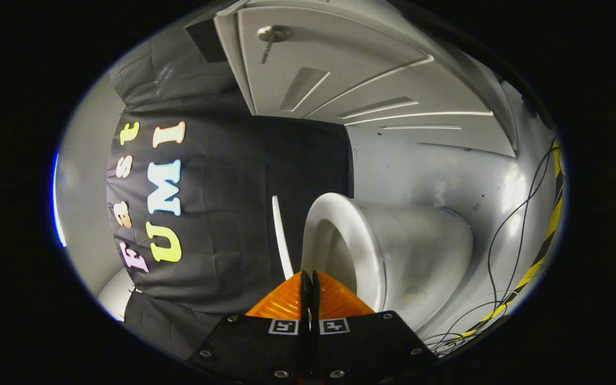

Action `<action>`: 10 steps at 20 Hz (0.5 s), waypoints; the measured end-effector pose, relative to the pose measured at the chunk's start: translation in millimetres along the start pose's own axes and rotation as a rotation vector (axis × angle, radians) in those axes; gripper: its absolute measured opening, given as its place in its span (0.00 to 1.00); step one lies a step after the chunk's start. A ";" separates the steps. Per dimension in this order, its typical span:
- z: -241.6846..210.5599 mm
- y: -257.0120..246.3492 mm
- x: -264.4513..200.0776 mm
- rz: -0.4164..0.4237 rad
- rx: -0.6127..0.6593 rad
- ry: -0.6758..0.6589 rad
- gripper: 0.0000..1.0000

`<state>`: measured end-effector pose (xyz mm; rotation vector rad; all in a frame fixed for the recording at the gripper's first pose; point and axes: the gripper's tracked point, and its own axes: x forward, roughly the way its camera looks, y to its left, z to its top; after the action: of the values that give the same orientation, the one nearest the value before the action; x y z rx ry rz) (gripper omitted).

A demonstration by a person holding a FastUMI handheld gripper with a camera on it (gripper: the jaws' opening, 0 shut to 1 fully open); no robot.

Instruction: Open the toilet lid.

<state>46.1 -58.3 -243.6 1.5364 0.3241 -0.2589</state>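
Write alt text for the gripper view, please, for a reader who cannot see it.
The gripper has its fingers pressed together, holding nothing, just short of the toilet. The thin white lid stands apart from the seat ring. A white panelled door and loose cables lie beyond.

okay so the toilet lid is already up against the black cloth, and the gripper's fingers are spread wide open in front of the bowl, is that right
Not quite. The lid is indeed raised, standing edge-on by the black cloth, and the bowl lies just beyond the gripper. But the gripper view shows the fingers closed together with nothing between them, not spread wide open.
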 end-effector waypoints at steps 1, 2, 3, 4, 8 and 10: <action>-0.9 6.2 -1.1 0.004 -0.003 -0.002 0.00; -2.0 13.6 -4.3 0.009 -0.007 -0.005 0.00; -3.0 19.7 -6.6 0.014 -0.009 -0.007 0.00; -5.0 27.5 -8.3 0.023 -0.008 -0.009 0.00; -16.4 58.0 -13.9 0.051 -0.023 -0.007 0.00; -23.9 74.0 -16.7 0.063 -0.043 -0.005 0.00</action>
<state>56.3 -33.5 -168.8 1.5006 0.2756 -0.2049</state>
